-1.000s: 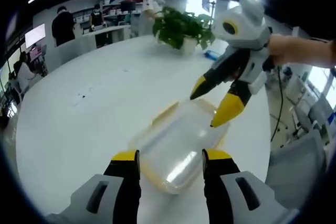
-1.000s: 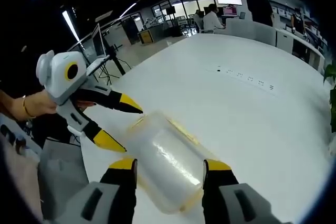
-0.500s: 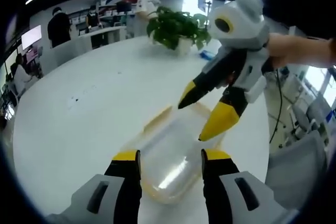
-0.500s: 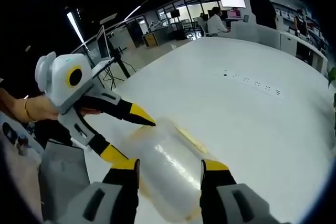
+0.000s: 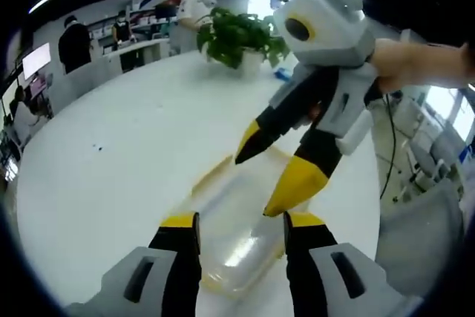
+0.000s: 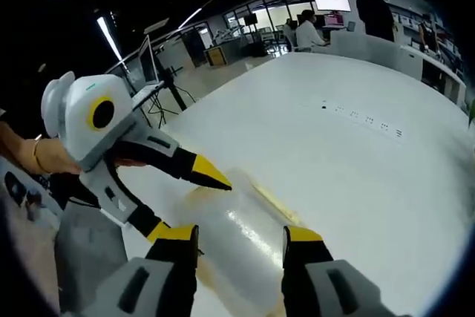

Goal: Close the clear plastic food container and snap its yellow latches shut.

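A clear plastic container (image 5: 231,217) with yellow latches lies on the white table, its lid resting on top. One yellow latch (image 5: 214,174) sticks out along its left long side. My left gripper (image 5: 241,222) is open, its jaws straddling the container's near end. The right gripper (image 5: 254,186) reaches in from the right, open, with its yellow tips over the container's far half. In the right gripper view the container (image 6: 241,220) lies between the open jaws of my right gripper (image 6: 237,234). The left gripper (image 6: 191,206) comes in from the left, open, with one tip above the lid.
The round white table (image 5: 111,146) extends far beyond the container. A potted plant (image 5: 237,35) stands at its far edge. Grey chairs (image 5: 423,235) (image 6: 85,257) sit close to the table's edge. Sockets (image 6: 364,116) dot the tabletop. People work at desks behind.
Both grippers have closed in on the container from opposite ends. Each now looms larger in the other's view, with tips lower over the lid. The container has stayed put.
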Tool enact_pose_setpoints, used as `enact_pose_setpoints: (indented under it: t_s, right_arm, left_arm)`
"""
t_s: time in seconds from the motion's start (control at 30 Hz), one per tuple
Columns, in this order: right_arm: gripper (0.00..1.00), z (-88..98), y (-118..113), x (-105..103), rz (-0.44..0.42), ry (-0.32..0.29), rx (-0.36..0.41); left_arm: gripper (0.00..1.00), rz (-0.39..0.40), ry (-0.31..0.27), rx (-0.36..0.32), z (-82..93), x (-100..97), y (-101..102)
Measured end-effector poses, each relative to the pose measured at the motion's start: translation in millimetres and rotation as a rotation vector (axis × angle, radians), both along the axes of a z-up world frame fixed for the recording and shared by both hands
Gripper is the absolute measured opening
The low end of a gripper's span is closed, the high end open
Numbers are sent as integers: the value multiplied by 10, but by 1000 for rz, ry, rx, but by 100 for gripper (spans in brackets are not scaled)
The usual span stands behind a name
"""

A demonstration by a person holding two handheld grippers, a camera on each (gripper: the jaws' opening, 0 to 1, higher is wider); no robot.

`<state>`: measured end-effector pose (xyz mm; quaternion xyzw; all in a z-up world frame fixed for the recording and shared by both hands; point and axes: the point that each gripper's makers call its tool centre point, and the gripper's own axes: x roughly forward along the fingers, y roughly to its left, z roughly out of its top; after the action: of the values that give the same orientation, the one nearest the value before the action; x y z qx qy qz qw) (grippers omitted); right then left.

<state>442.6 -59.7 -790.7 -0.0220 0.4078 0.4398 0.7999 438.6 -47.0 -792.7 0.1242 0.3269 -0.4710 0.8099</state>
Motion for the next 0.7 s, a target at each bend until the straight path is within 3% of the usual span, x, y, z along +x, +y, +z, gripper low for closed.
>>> enact_pose_setpoints:
  t_s: [0.3,0.7]
  right_arm:
    - [43,-6,52,12,9,3,9]
    - [43,13,78,31,19,-7,13]
  left_arm:
    - [42,-30,5,7,-42,-40,-48]
    - [42,-100,-40,27,-32,-114,-115]
